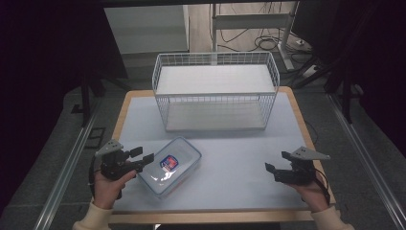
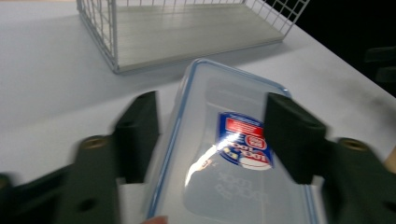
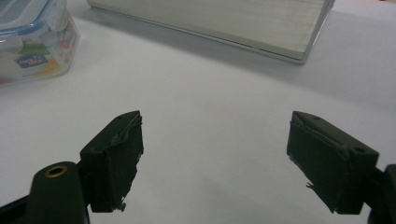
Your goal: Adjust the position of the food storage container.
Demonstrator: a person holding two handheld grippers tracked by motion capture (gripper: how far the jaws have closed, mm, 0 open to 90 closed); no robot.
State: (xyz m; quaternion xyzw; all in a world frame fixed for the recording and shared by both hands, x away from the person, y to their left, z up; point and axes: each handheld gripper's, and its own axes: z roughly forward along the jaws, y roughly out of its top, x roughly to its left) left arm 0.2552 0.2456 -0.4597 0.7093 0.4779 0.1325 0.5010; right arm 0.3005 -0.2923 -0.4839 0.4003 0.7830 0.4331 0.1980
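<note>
Plastic food box (image 1: 170,166) with a clear snap-on lid and a red and blue sticker lay in the lower left of the high view, turned a bit slantwise on the pale table (image 1: 239,153). I saw the left gripper (image 1: 145,156) at the box's left end. In the left gripper view, the same box (image 2: 224,154) ran up the middle of the frame. One black jaw stood just left of its blue-edged rim and the other jaw stood over the right part of the lid, near the sticker. The jaws were about half open. I could not tell if they pressed on the box, and they did not look clamped on it.

My right gripper (image 1: 276,162) sat in the lower right of the high view, well apart from the box. In the right gripper view its jaws (image 3: 212,158) stood wide open over bare table, with nothing between them. The box (image 3: 32,42) showed in the upper left corner of that view.

A white wire basket (image 1: 215,91) with a flat board floor stood in the upper middle of the high view, behind the box and not touching it.
</note>
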